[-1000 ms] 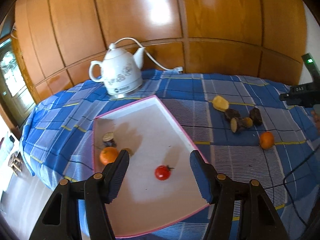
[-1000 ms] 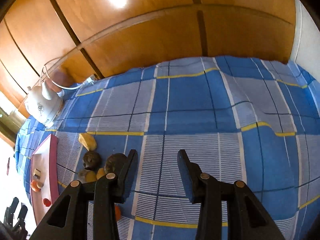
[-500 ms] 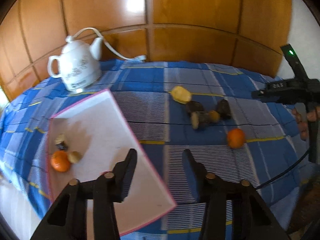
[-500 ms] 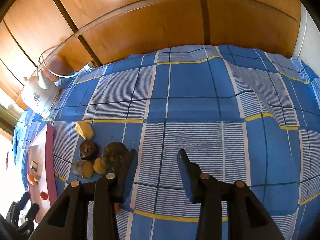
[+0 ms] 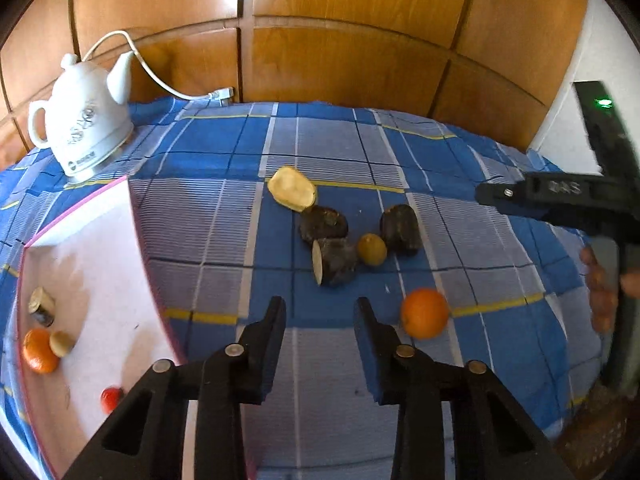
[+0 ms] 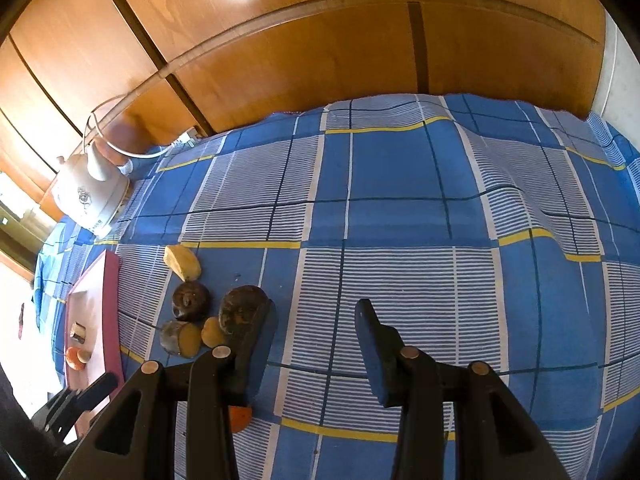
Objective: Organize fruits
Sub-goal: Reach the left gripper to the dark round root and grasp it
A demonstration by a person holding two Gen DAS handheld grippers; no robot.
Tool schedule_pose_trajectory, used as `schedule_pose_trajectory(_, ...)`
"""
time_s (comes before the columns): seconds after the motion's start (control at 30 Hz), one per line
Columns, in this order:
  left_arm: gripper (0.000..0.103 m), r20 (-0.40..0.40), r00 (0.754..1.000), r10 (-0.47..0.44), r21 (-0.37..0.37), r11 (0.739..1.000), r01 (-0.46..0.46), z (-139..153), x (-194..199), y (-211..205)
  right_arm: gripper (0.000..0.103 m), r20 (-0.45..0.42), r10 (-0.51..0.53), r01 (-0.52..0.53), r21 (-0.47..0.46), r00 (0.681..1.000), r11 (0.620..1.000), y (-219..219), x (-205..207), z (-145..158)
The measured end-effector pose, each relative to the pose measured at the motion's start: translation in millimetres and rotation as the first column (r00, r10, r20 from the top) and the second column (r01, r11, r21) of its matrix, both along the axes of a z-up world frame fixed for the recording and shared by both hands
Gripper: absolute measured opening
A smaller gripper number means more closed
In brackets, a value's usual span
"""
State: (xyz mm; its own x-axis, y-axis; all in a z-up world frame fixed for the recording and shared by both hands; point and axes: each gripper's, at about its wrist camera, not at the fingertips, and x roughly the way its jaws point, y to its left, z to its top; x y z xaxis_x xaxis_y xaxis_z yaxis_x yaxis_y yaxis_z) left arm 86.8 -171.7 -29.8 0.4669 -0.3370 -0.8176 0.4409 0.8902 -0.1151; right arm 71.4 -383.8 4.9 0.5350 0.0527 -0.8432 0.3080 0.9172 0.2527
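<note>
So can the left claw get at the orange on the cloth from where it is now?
Probably yes. The orange lies alone on the tablecloth, just right of the left claw, nothing between them. The claw holds nothing, but its jaws are closing, so they would likely need to reopen first.

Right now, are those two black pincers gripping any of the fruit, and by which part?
No. The left gripper is closing on empty air above the cloth, and the right gripper also holds nothing.
</note>
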Motion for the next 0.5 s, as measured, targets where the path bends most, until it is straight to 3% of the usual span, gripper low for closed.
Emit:
schedule_pose_trajectory(0.27, 0.043, -0.030, 1.000, 0.009, -0.011, 1.000, -0.009, -13, 26, -20, 0.041, 0.013, 0.015, -0.015, 0.012, 1.000, 1.000, 3, 2, 3)
schedule_pose_trajectory(0.5, 0.045, -0.066, 0.996, 0.058, -0.034, 0.998, -0.061, -16, 51, -13, 0.041, 0.016, -0.008, 0.007, 0.032, 1.000, 0.999, -3, 1, 3)
